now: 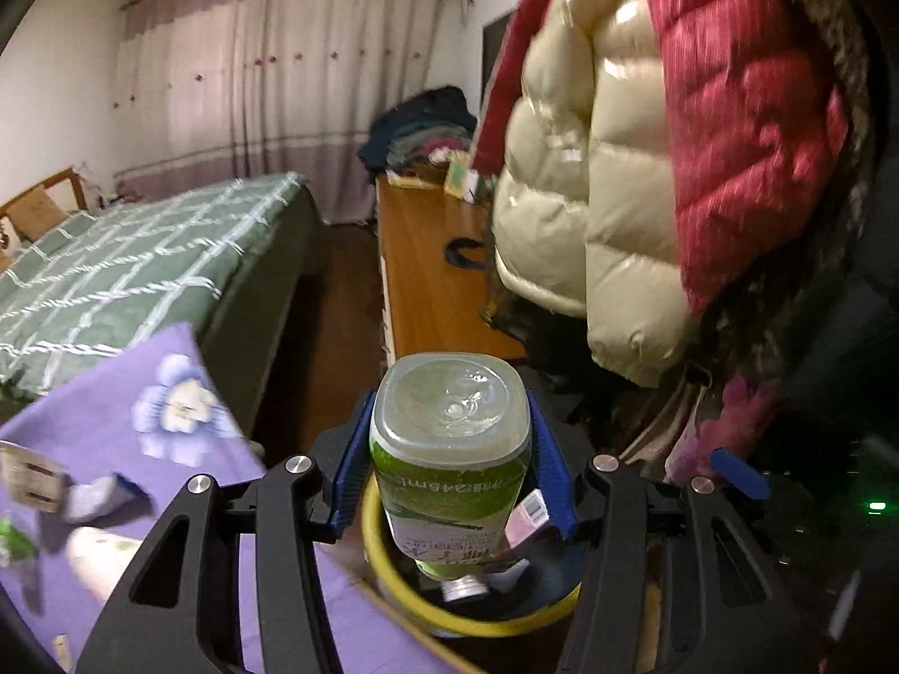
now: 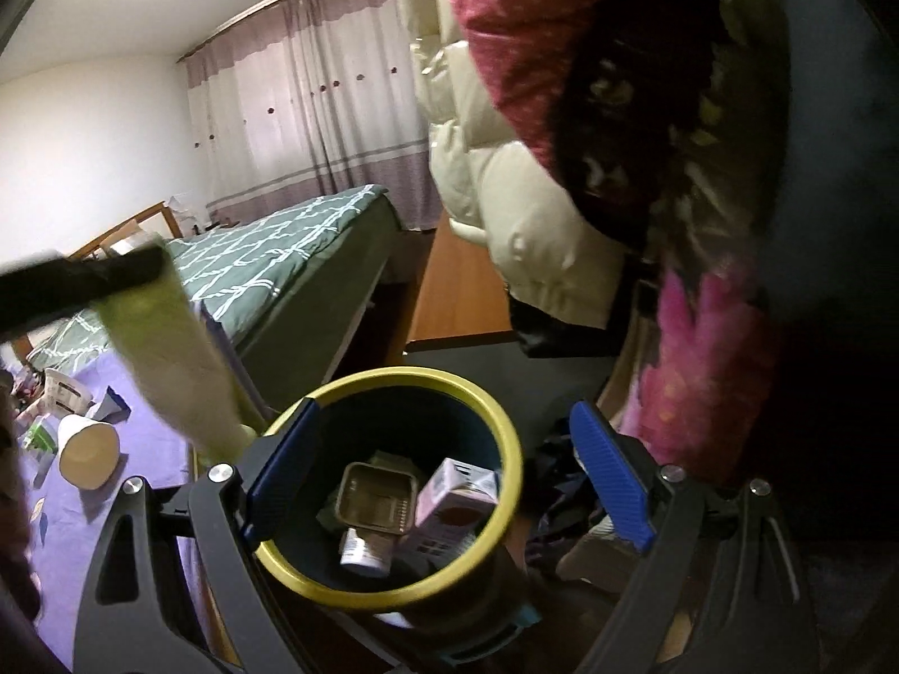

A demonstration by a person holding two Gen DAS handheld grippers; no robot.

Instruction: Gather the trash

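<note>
My left gripper [image 1: 449, 466] is shut on a green-labelled plastic bottle [image 1: 449, 449], held neck down over the yellow-rimmed trash bin [image 1: 387, 584]. In the right wrist view the same bottle [image 2: 174, 359] shows blurred at the left, above the bin's rim [image 2: 494, 410]. My right gripper [image 2: 449, 472] is open and empty, its blue pads either side of the bin's mouth. Inside the bin lie a pink carton [image 2: 455, 494], a small metal tray [image 2: 373, 500] and a can [image 2: 365, 553].
A purple floral cloth [image 1: 168, 438] at the left holds a paper cup [image 2: 90, 449] and other small packages [image 2: 62, 393]. A green checked bed [image 1: 129, 264], a wooden cabinet [image 1: 427, 275] and hanging puffy coats [image 1: 646, 140] stand close by.
</note>
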